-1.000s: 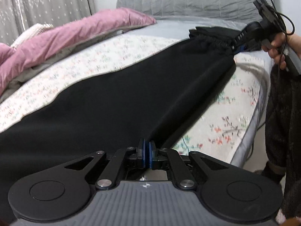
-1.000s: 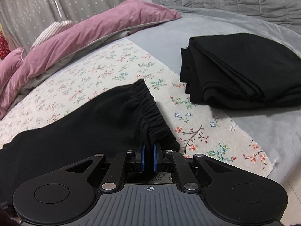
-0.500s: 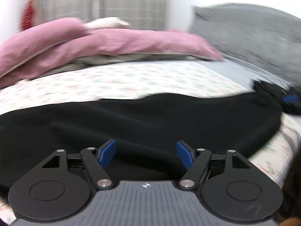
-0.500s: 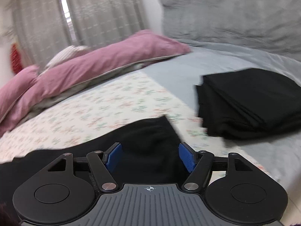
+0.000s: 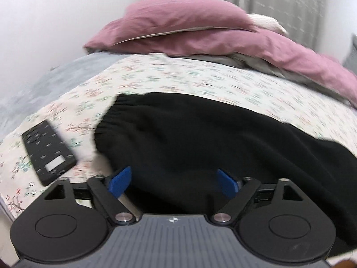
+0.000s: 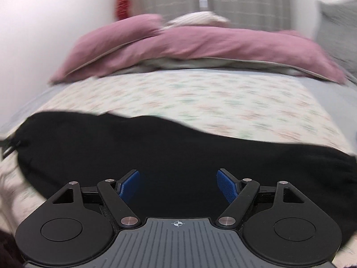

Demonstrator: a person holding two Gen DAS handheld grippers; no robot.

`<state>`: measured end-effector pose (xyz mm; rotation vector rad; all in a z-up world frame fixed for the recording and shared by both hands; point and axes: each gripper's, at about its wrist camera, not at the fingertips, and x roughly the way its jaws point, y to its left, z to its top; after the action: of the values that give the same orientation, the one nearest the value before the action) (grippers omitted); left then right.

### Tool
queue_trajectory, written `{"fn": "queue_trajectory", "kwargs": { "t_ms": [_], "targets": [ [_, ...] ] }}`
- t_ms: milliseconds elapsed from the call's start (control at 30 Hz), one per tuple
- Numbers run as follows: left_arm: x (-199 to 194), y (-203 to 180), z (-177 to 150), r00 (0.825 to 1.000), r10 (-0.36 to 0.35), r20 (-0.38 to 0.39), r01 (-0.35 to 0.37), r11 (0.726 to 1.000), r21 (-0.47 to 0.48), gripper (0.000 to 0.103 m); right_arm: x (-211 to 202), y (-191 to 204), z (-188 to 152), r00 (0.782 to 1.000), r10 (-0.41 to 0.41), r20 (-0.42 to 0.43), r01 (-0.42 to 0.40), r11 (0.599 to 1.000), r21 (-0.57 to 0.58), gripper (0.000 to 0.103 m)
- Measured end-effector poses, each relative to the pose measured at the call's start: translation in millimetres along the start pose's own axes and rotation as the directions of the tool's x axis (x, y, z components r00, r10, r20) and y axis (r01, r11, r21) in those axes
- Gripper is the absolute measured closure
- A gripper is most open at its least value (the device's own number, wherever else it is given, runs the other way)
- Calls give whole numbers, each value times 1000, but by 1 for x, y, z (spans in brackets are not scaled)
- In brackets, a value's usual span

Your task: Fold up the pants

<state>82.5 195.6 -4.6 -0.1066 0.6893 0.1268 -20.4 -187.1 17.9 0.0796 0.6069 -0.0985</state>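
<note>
Black pants (image 5: pixel 200 147) lie flat across the floral sheet (image 5: pixel 178 78) on the bed. In the left wrist view their gathered cuff (image 5: pixel 111 116) is at the left end. My left gripper (image 5: pixel 175 182) is open and empty, its blue pads just above the near edge of the pants. In the right wrist view the pants (image 6: pixel 178 147) stretch from left to right. My right gripper (image 6: pixel 178 184) is open and empty over their near edge.
A black phone (image 5: pixel 48 148) lies on the sheet left of the cuff. Pink pillows and a duvet (image 5: pixel 200 31) pile at the back of the bed, also in the right wrist view (image 6: pixel 189 44). Grey curtains hang behind.
Both grippers have let go of the pants and opened. Both cameras have swung left, away from the folded black stack and toward the pillows and the cuff end.
</note>
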Motion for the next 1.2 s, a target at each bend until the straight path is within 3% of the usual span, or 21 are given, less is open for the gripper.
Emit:
{"fn": "queue_trajectory", "kwargs": {
  "t_ms": [133,200,267,333,400,667,800,833,867,967,1033,1133,1200],
  "targets": [
    [15,28,4,999,11,-38,-15,996,-91,31,7,67,4,993,115,40,-104,970,-221,29],
    [17,39,4,998,-4,-66,-6,989,-148,56,13,95,3,979,199,35,-180,938,-296,32],
    [19,49,3,995,-59,-83,40,976,-214,67,20,118,0,963,270,10,-248,899,-360,44],
    [21,56,3,993,-83,-81,59,964,-260,76,33,140,-4,959,283,-31,-269,865,-424,62],
    [20,54,4,993,-89,-76,67,963,-260,82,47,154,-8,959,277,-61,-273,845,-459,70],
    [20,54,12,997,-64,-37,51,961,-270,84,92,177,-7,973,194,-127,-231,814,-532,71],
    [20,58,14,998,-60,-22,52,960,-276,84,100,181,-7,960,217,-179,-281,780,-559,73],
    [19,59,14,998,-55,-15,49,960,-277,84,101,180,-5,953,232,-195,-302,774,-556,80],
    [17,60,15,999,-49,-3,47,960,-277,84,102,180,-3,947,243,-210,-320,774,-546,95],
    [6,61,18,1000,20,12,-17,967,-253,84,100,180,7,932,276,-233,-358,793,-492,101],
    [4,61,18,996,86,-28,-91,972,-217,84,91,178,15,905,347,-247,-423,798,-429,101],
    [22,64,7,981,102,-163,-131,975,-182,81,85,178,18,886,377,-271,-458,799,-389,100],
    [30,63,0,974,113,-197,-147,975,-165,71,93,178,15,871,371,-322,-477,797,-371,97]
  ]
}}
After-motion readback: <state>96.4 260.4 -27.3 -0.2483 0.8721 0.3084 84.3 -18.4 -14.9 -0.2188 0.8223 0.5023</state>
